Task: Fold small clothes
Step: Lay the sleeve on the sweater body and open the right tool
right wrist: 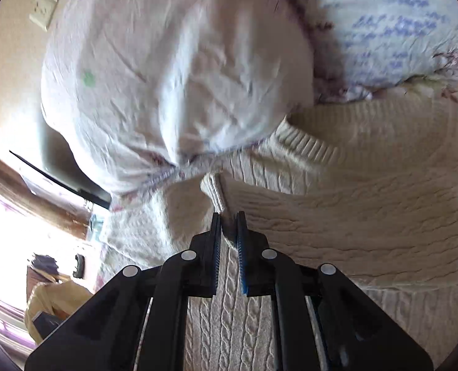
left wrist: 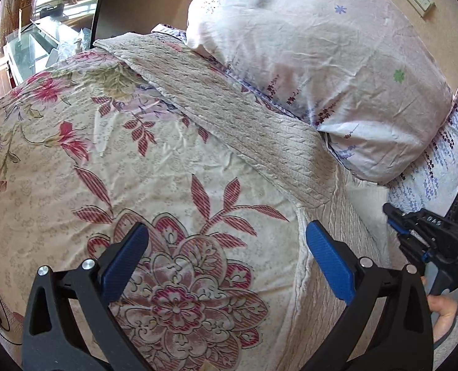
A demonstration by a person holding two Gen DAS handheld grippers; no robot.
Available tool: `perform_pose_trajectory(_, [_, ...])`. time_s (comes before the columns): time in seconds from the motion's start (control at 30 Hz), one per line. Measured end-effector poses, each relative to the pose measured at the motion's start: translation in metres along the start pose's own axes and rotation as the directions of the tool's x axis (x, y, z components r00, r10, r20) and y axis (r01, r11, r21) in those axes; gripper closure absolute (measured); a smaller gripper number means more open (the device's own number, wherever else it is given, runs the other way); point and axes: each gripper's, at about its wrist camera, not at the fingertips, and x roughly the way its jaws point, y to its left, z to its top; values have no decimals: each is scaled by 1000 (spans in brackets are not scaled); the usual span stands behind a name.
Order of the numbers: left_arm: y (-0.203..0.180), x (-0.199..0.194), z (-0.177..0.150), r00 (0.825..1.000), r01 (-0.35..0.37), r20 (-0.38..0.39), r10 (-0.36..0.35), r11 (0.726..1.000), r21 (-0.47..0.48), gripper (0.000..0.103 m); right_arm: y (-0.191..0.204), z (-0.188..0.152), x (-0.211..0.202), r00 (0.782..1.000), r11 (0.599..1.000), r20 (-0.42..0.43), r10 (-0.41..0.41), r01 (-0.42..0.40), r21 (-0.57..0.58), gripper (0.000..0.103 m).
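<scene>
The cream cable-knit sweater (left wrist: 247, 123) lies across the floral bed (left wrist: 74, 160), partly hidden under a pillow (left wrist: 306, 61), the right claw (right wrist: 228, 241) clamped on its blurred edge, left claw (left wrist: 226, 259) spread apart.

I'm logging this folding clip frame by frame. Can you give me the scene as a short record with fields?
surface: bed with floral quilt
garment: cream cable-knit sweater, lying across the quilt, partly tucked under the pillow
pillow: pale floral pillow, resting on the sweater's far end
left gripper: open, over the quilt, holding nothing
right gripper: shut on the sweater's knit fabric
image quality: right wrist view motion-blurred
fold state: not yet folded neatly
</scene>
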Motion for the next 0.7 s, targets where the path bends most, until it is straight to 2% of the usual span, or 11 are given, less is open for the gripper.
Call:
perform_pose_trajectory(0.13, [15, -4, 7, 1000, -11, 15, 11, 1000, -24, 2, 16, -15, 25, 998, 999, -68, -9, 6, -39, 95])
perform_pose_trajectory(0.23, [24, -6, 13, 999, -18, 26, 19, 999, -44, 2, 30, -28, 34, 991, 993, -133, -16, 0, -119, 95])
perform_pose_trajectory(0.33, [33, -8, 23, 999, -24, 34, 27, 997, -68, 2, 37, -41, 19, 997, 990, -79, -24, 13, -142, 94])
perform_pose_trajectory(0.4, [38, -8, 30, 999, -24, 37, 27, 996, -85, 2, 33, -46, 15, 996, 989, -76, -48, 37, -145, 90])
perform_pose_trajectory(0.47, [42, -8, 37, 999, -22, 39, 26, 995, -99, 2, 28, -49, 17, 992, 982, -86, -96, 80, -173, 85])
perform_pose_trajectory(0.57, [45, -7, 49, 998, -28, 47, 33, 994, -105, 2, 39, -56, 20, 986, 954, -54, -160, 140, -263, 85])
perform_pose_trajectory(0.63, [46, -7, 55, 998, -31, 55, 37, 995, -99, 2, 53, -59, 26, 982, 933, -34, -186, 166, -319, 73])
perform_pose_trajectory(0.7, [47, -7, 60, 997, -32, 60, 38, 995, -90, 2, 61, -59, 23, 981, 918, 2, -195, 184, -352, 48])
